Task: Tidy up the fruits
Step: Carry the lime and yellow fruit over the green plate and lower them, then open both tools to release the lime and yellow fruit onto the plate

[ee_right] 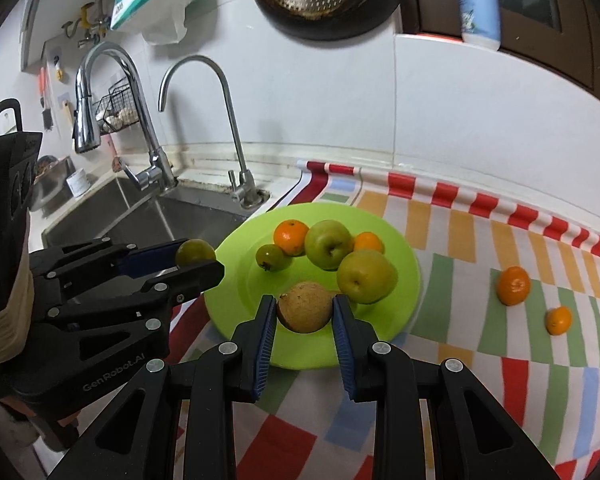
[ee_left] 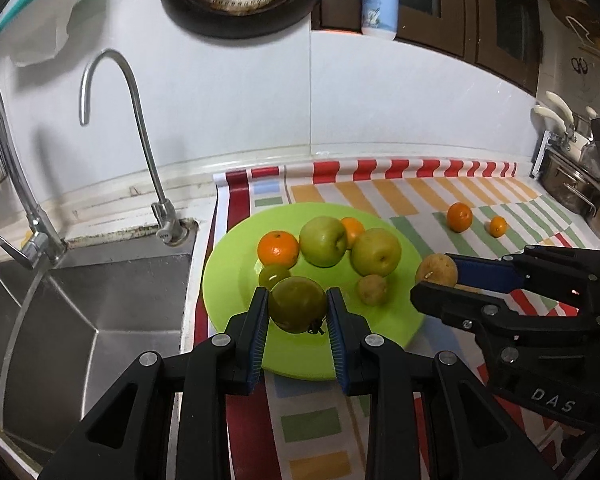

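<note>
Left gripper (ee_left: 298, 308) is clamped on a dark green round fruit (ee_left: 298, 304), pads pressing both sides, stem end hanging toward the camera, held over the near-left part of the lime green plate (ee_left: 220, 292). Right gripper (ee_right: 305, 312) is clamped on a brownish speckled fruit (ee_right: 305, 307), held over the near edge of the same plate; whether either fruit is touching the plate or just above it I cannot tell. Already on the plate: two green apples (ee_left: 324, 246), two oranges, with the nearer orange (ee_left: 278, 247) at the left, a small green fruit (ee_left: 274, 276) and a small brownish fruit (ee_left: 373, 290). Still off the plate, on the striped mat (ee_left: 500, 200) to the right and well apart from it: a tangerine (ee_left: 459, 217) and a smaller one (ee_left: 498, 226). Sink (ee_left: 100, 300) sits just left of the plate. Step judged: delivery of two fruits at once, both grippers over the drop zone, placement not yet done. Next move likely calls for lowering each fruit onto a bare patch of plate, left one clear of the small green fruit, right one clear of the near apple, then parting the jaws gently since round fruit can roll off the shallow rim. After that, the two loose tangerines remain.
</note>
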Motion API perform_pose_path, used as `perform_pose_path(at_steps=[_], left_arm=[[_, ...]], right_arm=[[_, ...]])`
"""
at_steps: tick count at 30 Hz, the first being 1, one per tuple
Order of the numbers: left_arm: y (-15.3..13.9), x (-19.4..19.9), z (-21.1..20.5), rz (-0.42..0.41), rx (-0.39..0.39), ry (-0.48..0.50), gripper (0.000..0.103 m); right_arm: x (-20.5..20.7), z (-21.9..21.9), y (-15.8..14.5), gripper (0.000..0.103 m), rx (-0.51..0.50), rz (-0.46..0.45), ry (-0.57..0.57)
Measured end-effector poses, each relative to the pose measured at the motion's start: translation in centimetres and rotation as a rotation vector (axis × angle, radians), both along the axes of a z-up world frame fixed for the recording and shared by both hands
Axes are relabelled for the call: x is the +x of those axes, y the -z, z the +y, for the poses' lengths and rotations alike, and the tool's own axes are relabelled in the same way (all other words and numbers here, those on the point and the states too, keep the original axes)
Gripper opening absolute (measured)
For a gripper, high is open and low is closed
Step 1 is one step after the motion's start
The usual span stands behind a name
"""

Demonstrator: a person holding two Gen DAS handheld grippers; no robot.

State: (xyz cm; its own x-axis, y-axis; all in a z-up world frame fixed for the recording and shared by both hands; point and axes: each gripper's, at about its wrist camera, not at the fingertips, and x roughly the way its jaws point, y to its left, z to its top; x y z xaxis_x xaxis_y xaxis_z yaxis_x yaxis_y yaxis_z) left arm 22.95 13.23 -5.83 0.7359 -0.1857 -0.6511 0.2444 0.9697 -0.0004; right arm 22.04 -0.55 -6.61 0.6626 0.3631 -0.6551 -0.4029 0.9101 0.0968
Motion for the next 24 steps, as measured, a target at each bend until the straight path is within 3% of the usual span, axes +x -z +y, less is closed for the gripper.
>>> perform_pose_path(at_steps=[8,9,12,24], left_arm=[[1.3,1.8,0.3,0.029,-0.004,0.006,0.029],[1.3,1.9,0.3,0.031,-0.008,0.004,0.033],[1.2,2.0,0.4,0.023,-0.009,-0.007,0.039],[0.2,0.1,-0.6,0.017,0.003,-0.012,0.040]], right_arm=[[2.0,0.7,1.6,0.030,-0.001,0.052,-0.011],[2.3,0.6,1.7,0.030,0.013,0.060,-0.006],[2.8,0.0,1.9,0.040,0.039,0.079,0.008],[0.7,-2.0,1.1,0.041,0.007,0.030,0.077]])
